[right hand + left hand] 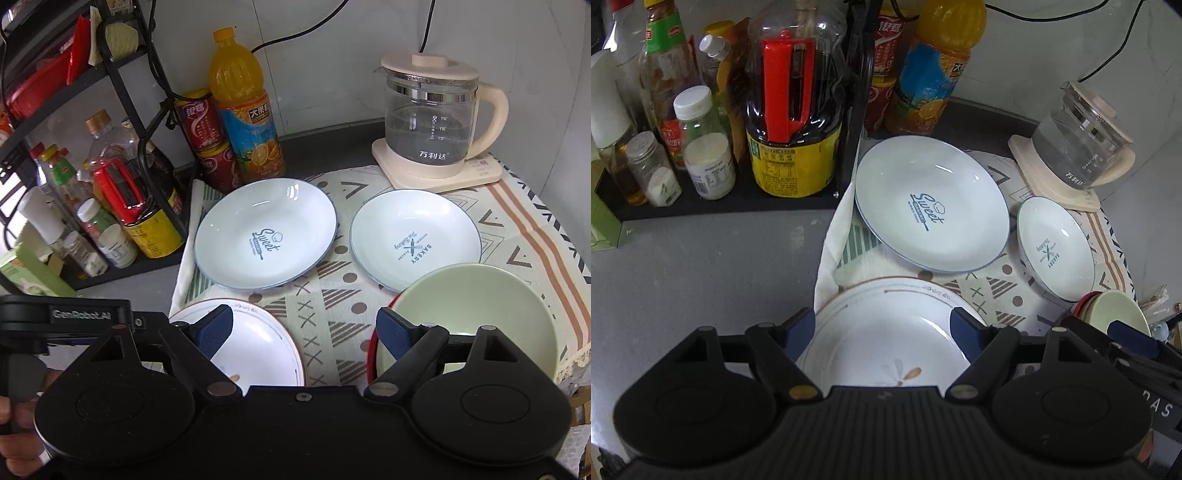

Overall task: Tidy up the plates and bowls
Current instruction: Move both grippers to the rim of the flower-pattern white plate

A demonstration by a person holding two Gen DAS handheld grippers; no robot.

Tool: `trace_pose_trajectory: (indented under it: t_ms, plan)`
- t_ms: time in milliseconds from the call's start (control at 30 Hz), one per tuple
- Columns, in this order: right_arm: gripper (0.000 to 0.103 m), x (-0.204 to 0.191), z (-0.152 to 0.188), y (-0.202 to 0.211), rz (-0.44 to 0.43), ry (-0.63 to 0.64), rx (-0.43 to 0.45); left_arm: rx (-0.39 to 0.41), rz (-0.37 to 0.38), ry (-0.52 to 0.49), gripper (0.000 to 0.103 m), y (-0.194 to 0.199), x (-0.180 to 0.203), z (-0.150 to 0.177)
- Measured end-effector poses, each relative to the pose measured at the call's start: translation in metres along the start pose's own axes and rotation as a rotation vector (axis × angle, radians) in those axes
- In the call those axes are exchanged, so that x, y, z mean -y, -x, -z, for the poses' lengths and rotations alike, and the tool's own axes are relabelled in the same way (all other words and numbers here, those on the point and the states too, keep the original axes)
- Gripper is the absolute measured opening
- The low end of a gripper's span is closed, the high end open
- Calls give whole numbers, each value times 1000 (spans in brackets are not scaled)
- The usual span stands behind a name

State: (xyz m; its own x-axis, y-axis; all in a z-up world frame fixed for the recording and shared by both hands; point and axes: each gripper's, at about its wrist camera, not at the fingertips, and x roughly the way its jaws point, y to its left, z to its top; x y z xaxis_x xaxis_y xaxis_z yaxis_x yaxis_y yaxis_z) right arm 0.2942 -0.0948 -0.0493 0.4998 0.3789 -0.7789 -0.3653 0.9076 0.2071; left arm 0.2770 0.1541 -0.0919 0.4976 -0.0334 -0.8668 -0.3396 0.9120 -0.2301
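Note:
My left gripper (884, 328) stands open over a white plate with a brown rim and a flower mark (886, 354), which lies on the patterned cloth; its pads do not touch the plate. Behind it lie a pale blue "Sweet" plate (931, 203) and a smaller "Bakery" plate (1054, 247). My right gripper (306, 330) is open with nothing between its pads. Its right pad sits just beside the left rim of a green bowl (480, 306) nested in a red bowl (370, 350). The "Sweet" plate (266, 232), the "Bakery" plate (413, 240) and the white plate (255, 343) lie ahead of it.
A black rack (738, 203) with sauce bottles and jars stands at the left. An orange juice bottle (243, 110) and red cans (207, 147) line the back wall. A glass kettle (432, 114) on its cream base sits at the back right. A hand (14, 435) shows at the lower left.

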Motion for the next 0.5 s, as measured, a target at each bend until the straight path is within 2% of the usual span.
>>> trace_pose_trajectory:
  t_ms: [367, 500]
  plan:
    - [82, -12, -3, -29, 44, -46, 11, 34, 47, 38, 74, -23, -16, -21]
    - [74, -12, -7, -42, 26, -83, 5, 33, 63, 59, 65, -36, -17, -27]
